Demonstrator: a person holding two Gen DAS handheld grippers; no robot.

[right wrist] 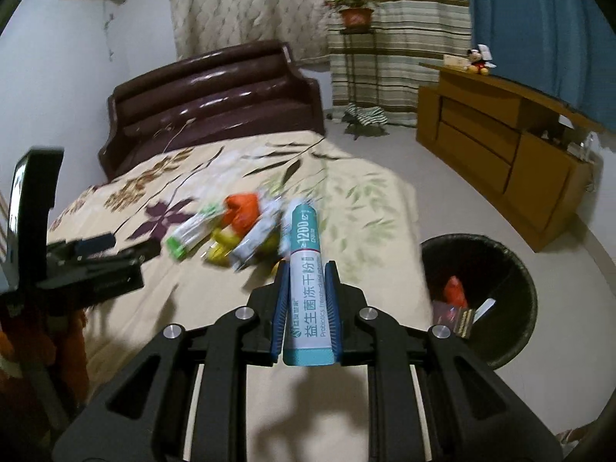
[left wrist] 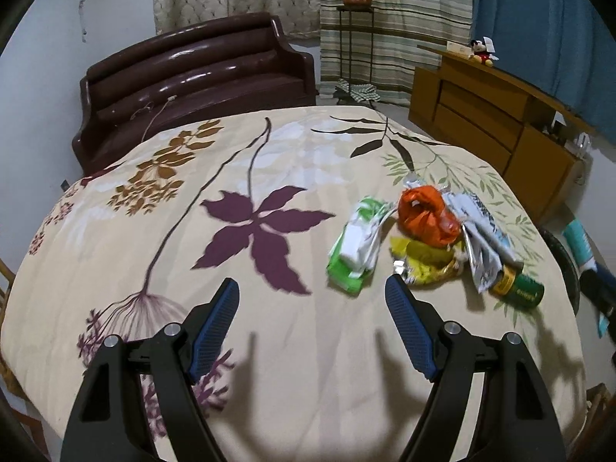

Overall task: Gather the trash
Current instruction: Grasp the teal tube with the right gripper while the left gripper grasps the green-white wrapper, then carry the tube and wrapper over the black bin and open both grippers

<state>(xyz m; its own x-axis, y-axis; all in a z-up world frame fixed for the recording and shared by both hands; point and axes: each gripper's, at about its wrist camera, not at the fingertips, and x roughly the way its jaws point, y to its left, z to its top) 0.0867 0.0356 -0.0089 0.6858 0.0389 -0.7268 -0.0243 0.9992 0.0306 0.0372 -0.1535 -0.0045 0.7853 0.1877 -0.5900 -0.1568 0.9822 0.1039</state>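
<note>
**Right gripper clamped on teal-and-white box; left gripper spread wide over bedspread**

Edges/room: floral bedspread (left wrist: 269, 161) fills most of the left wrist view, its far edge curving across mid-frame in front of a dark brown sofa (left wrist: 200, 73). Wide bare stretch of cloth at left and lower centre; the trash pile sits centre-right, near the bedspread's right edge. Past that edge, right wrist view shows pale floor (right wrist: 423, 177) and a black bin (right wrist: 481, 292) at lower right, standing just beside the bed. Wooden cabinet (right wrist: 500, 138) along the right wall, well apart from the bin.

Trash: green-and-white packet (left wrist: 356, 248), orange bag (left wrist: 427, 215), yellow wrapper (left wrist: 427, 261), silver-white wrapper (left wrist: 481, 238) and a green can (left wrist: 519, 288) lying on its side, all crumpled and touching or overlapping in a cluster. Packet is nearest the left gripper (left wrist: 312, 288), whose jaws are wide apart, holding nothing, just short of the pile.

Right gripper (right wrist: 306, 269): jaws closed on a long box (right wrist: 306, 273), white middle, teal ends, printed "1200" and "Probiotics", pointing away up-frame.

View differences: only the right wrist view shows the bin's inside — orange scrap, dark packet, white piece. The pile is blurred there, sharper in the left view. The left view catches just the bin's rim at right edge.
</note>
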